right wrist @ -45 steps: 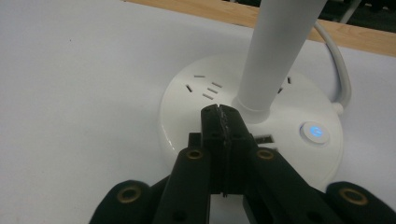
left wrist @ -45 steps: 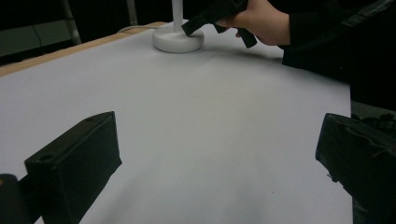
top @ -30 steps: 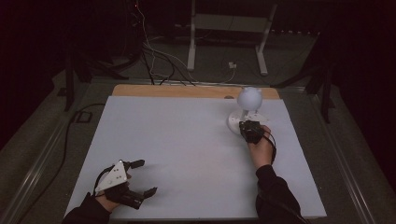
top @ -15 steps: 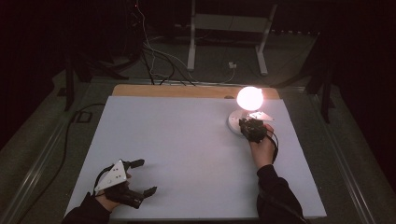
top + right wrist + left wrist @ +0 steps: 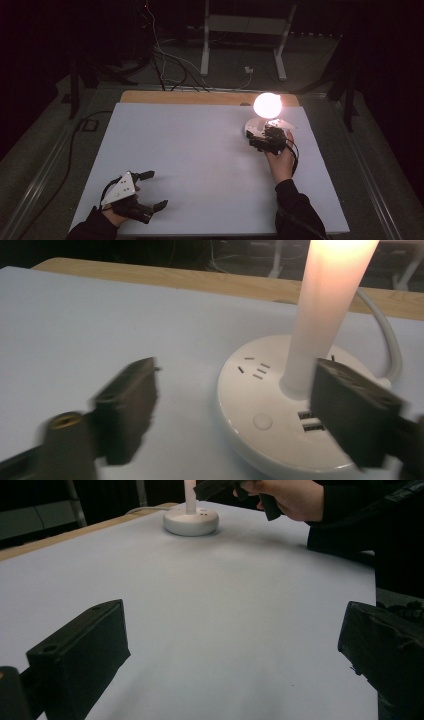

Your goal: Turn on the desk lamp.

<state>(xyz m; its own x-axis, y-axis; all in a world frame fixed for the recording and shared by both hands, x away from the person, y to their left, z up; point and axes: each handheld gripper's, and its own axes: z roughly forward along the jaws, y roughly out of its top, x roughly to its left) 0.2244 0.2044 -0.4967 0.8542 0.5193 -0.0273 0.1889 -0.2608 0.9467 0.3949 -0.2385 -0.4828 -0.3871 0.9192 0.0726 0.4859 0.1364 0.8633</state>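
A white desk lamp stands at the far right of the table, its globe [image 5: 267, 105] glowing above a round base [image 5: 251, 128]. In the right gripper view the lit stem [image 5: 325, 305] rises from the base [image 5: 250, 390], which carries a round button [image 5: 262, 421], sockets and USB ports. My right gripper [image 5: 265, 136] hovers at the near side of the base; its jaws have just been opening and stand apart with nothing pinched. My left gripper [image 5: 156, 190] rests near the front left, open and empty, with bare sheet between its jaws [image 5: 235, 645].
A white sheet [image 5: 200, 150] covers the table, with a wooden strip [image 5: 200, 97] showing along the far edge. The lamp's white cable [image 5: 390, 340] runs off behind the base. Beyond the table are dark floor, loose cables and a stand [image 5: 240, 30].
The lamp's globe, unlit a second ago, lit up and stays lit. The right hand has barely shifted by the base. The left hand has kept still.
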